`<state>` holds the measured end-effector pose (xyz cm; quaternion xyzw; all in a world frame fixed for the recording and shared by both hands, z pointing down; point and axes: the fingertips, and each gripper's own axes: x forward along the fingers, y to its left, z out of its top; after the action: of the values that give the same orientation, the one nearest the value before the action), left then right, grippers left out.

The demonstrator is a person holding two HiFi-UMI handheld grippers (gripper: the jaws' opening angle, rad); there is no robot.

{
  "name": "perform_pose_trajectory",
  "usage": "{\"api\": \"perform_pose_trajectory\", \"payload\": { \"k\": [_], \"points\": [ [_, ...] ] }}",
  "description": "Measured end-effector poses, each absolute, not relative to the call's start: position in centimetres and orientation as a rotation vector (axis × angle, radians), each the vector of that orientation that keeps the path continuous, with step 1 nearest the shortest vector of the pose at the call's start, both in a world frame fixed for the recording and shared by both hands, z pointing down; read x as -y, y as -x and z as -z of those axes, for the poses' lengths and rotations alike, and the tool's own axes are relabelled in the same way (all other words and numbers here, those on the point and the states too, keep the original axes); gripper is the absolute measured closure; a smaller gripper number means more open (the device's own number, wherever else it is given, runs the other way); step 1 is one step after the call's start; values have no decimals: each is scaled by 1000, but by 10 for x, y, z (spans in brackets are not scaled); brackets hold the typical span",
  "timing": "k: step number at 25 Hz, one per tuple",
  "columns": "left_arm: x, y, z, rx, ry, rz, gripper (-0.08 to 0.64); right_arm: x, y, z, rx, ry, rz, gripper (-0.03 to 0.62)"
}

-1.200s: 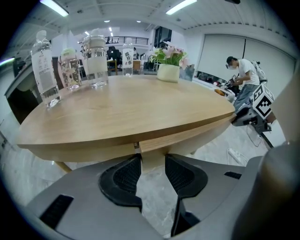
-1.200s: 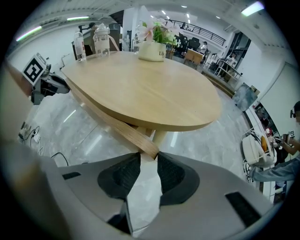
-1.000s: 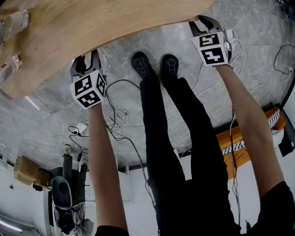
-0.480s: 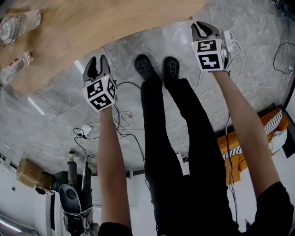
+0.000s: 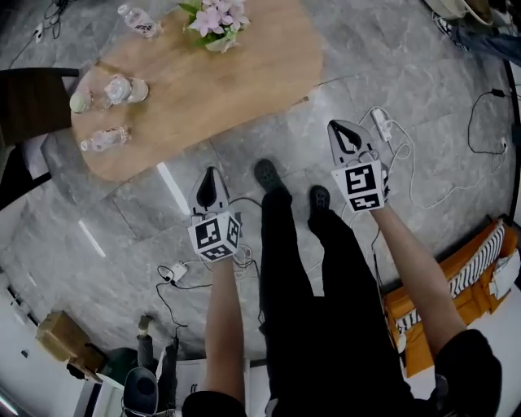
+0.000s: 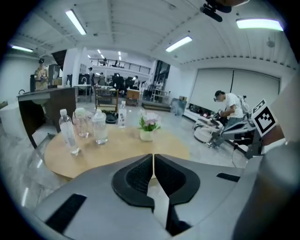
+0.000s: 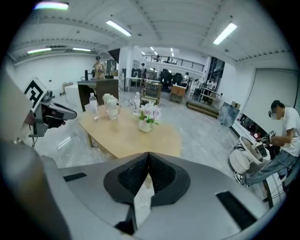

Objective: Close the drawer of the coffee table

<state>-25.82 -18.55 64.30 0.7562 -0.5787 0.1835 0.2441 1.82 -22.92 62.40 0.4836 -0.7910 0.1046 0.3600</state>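
Overhead, a person [image 5: 326, 309] stands beside a wooden coffee table [image 5: 244, 81], both grippers held off it.
The table lies ahead of the shoes [image 5: 269, 175]; its drawer shows in no view, so whether it is fully shut cannot be told. The left gripper [image 5: 210, 174] and right gripper [image 5: 339, 130] have jaws pressed together on nothing. Water bottles [image 5: 114, 89] and a flower vase [image 5: 213, 20] stand on top. Loose cables [image 5: 383, 126] near the shoes could snag a step.
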Motion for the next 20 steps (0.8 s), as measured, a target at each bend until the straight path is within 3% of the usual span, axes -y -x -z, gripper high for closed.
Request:
{"api": "perform_pose_trajectory", "payload": {
  "k": [10,20],
  "points": [
    [125,190,-439,1726,-2192,-317,546,164,-34,-421,2331,-1311,-169,580],
    [-13,98,-315,1786,-2233,-155,548,31,-88,-310,2552,-1254,-166,580]
  ]
}}
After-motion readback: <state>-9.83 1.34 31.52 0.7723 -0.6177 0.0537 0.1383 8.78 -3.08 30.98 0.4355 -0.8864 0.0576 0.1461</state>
